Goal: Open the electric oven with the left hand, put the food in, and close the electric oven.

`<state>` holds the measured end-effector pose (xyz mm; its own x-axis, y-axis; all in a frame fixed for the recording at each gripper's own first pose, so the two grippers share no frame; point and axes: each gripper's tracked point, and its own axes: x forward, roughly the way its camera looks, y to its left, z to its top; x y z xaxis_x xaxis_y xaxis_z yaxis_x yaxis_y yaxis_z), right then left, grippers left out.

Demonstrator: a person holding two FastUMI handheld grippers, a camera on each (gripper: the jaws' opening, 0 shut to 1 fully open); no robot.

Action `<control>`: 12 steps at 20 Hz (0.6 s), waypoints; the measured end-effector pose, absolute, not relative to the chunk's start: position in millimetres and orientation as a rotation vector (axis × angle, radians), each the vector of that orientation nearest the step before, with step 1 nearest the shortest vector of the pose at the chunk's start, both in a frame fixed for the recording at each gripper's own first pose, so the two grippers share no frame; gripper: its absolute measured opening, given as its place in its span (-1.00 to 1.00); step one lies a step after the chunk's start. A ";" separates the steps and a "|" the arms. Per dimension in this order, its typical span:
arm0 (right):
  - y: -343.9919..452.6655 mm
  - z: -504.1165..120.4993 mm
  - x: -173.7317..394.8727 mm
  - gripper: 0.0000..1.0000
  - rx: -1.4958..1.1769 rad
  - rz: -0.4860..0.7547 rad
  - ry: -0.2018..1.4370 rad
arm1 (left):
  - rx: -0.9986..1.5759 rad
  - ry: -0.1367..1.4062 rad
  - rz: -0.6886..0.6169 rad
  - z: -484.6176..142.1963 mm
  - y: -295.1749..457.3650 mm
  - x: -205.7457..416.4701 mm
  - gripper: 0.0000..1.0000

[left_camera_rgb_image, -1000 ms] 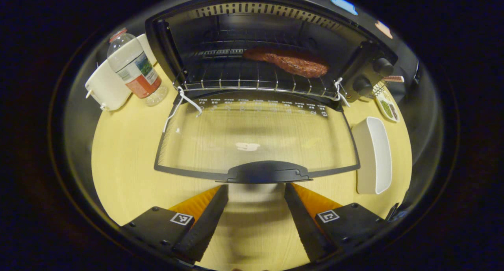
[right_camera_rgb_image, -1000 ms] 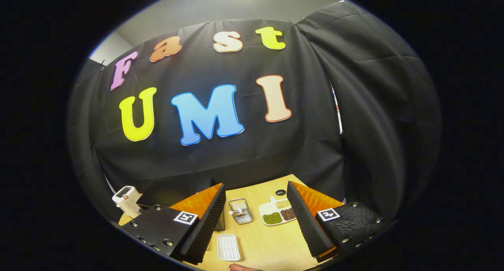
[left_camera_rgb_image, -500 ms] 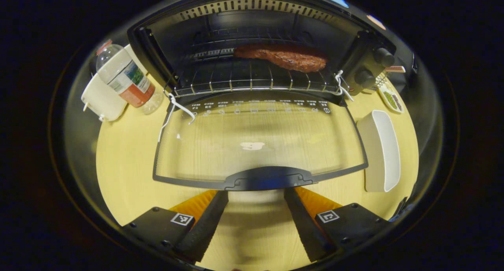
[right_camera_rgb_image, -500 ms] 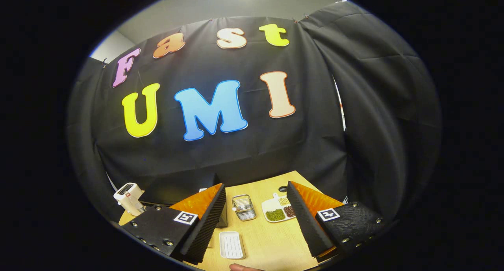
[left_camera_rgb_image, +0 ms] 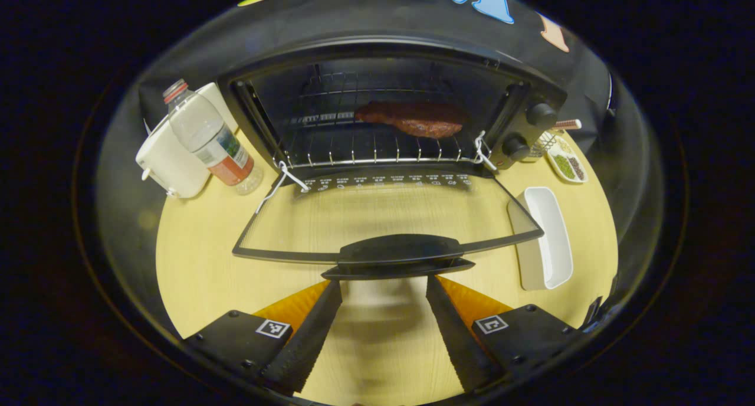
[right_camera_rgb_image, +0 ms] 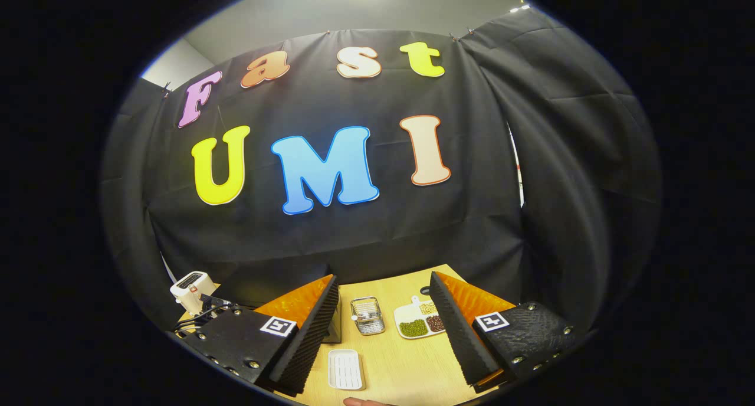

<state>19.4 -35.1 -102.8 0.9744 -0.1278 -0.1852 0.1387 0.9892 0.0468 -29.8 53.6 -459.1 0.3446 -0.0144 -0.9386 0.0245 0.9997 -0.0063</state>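
The black electric oven (left_camera_rgb_image: 531, 87) stands at the back of the table in the left gripper view, its glass door (left_camera_rgb_image: 383, 217) swung down and lifted slightly off the table. A reddish-brown piece of meat (left_camera_rgb_image: 413, 118) lies on the wire rack (left_camera_rgb_image: 365, 152) inside. The door's black handle (left_camera_rgb_image: 398, 252) sits just ahead of my left gripper (left_camera_rgb_image: 383, 288), which is open with nothing between its fingers. In the right gripper view my right gripper (right_camera_rgb_image: 383, 300) is open and held up, facing the booth wall.
A clear water bottle (left_camera_rgb_image: 209, 137) and a white appliance (left_camera_rgb_image: 171, 152) stand left of the oven. A white rectangular dish (left_camera_rgb_image: 548, 238) lies right of the door; a plate of beans (left_camera_rgb_image: 566, 164) sits behind it. The right gripper view shows a small white tray (right_camera_rgb_image: 346, 369), a metal basket (right_camera_rgb_image: 367, 315) and the bean plate (right_camera_rgb_image: 420, 322).
The oven door's front edge has risen a little off the table, and the left gripper view has tilted up. The right gripper has barely shifted.
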 end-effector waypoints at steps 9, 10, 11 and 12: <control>-33.4 -101.8 27.5 0.90 0.111 -0.115 0.187 | 0.044 1.118 -0.021 -424.0 52.6 -17.3 1.00; -33.9 -102.6 28.2 0.90 0.117 -0.117 0.189 | 0.048 1.099 -0.025 -420.6 51.0 -13.8 1.00; -35.0 -104.0 28.3 0.91 0.118 -0.118 0.191 | 0.046 1.091 -0.025 -416.8 48.8 -11.0 1.00; -36.4 -105.1 30.1 0.91 0.116 -0.119 0.191 | 0.048 1.085 -0.020 -413.9 48.0 -9.2 1.00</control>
